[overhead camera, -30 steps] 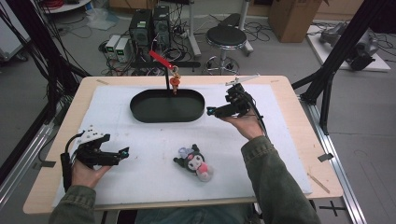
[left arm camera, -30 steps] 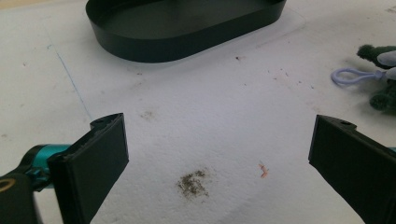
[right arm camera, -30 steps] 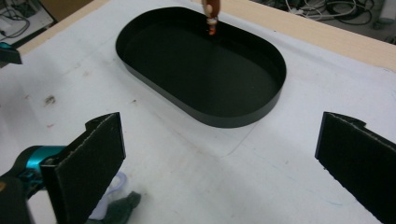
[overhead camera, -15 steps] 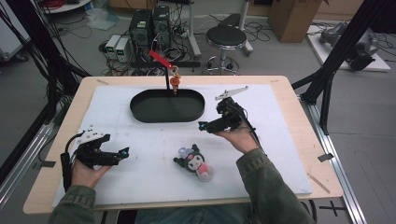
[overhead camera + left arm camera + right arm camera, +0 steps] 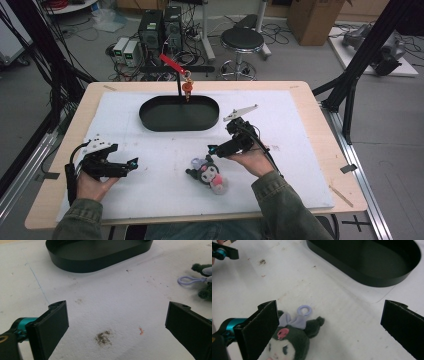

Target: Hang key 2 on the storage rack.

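Note:
A dark plush toy (image 5: 208, 174) with a white face, a pink skull bow and a lavender loop lies on the white mat, front of centre. My right gripper (image 5: 212, 149) hovers just behind and right of it, open; in the right gripper view the plush (image 5: 292, 340) lies low by the left jaw of the wide-apart right gripper (image 5: 329, 332). My left gripper (image 5: 132, 164) rests open at the front left, well apart from the toy. In the left gripper view the left gripper (image 5: 116, 332) has only bare mat between its jaws, and the toy's loop (image 5: 187, 280) lies at the right edge.
A black oval tray (image 5: 179, 127) sits at the back middle of the mat, with its wall (image 5: 352, 272) near the right gripper and its wall (image 5: 95, 263) ahead of the left. Behind it a stand with a red arm holds a hanging orange charm (image 5: 186, 88).
My right gripper has moved from beside the tray's right end toward the front and left, down to the plush toy. The left gripper has stayed put.

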A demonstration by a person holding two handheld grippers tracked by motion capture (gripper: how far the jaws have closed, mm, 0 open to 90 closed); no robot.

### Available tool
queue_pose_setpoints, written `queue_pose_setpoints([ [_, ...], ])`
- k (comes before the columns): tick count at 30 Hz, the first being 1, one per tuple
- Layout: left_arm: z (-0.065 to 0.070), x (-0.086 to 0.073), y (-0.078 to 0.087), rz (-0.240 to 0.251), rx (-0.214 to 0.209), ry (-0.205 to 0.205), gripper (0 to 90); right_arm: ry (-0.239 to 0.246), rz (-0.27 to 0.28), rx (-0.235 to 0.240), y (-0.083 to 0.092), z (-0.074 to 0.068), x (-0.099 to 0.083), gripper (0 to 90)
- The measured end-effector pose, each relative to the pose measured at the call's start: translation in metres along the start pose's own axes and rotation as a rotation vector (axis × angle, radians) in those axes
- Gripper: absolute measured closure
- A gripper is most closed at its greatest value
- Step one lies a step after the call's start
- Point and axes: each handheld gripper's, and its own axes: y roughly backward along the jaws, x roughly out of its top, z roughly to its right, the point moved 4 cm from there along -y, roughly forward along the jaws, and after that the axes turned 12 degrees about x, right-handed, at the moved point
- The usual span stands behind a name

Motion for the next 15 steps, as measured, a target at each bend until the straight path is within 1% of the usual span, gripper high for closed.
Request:
queue_pose_setpoints([
  [3, 0.000, 0.000, 0.000, -0.002, 0.000, 0.000, 5.1, -0.026, -0.010, 0.021, -0.005, -0.004, -0.005, 0.8],
  [6, 0.000, 0.000, 0.000, -0.001, 0.000, 0.001, 5.1, -0.024, -0.025, 0.025, -0.009, -0.008, -0.012, 0.8],
  [7, 0.000, 0.000, 0.000, -0.003, -0.001, -0.002, 5.1, -0.032, -0.027, 0.029, -0.010, -0.009, -0.013, 0.8],
  [11, 0.000, 0.000, 0.000, -0.005, -0.002, -0.004, 5.1, -0.036, -0.053, 0.030, -0.018, -0.013, -0.024, 0.8],
  [13, 0.000, 0.000, 0.000, -0.006, -0.002, -0.004, 5.1, -0.045, -0.061, 0.038, -0.021, -0.015, -0.028, 0.8],
  [15, 0.000, 0.000, 0.000, -0.005, -0.003, -0.001, 5.1, -0.041, -0.072, 0.040, -0.024, -0.017, -0.032, 0.9],
])
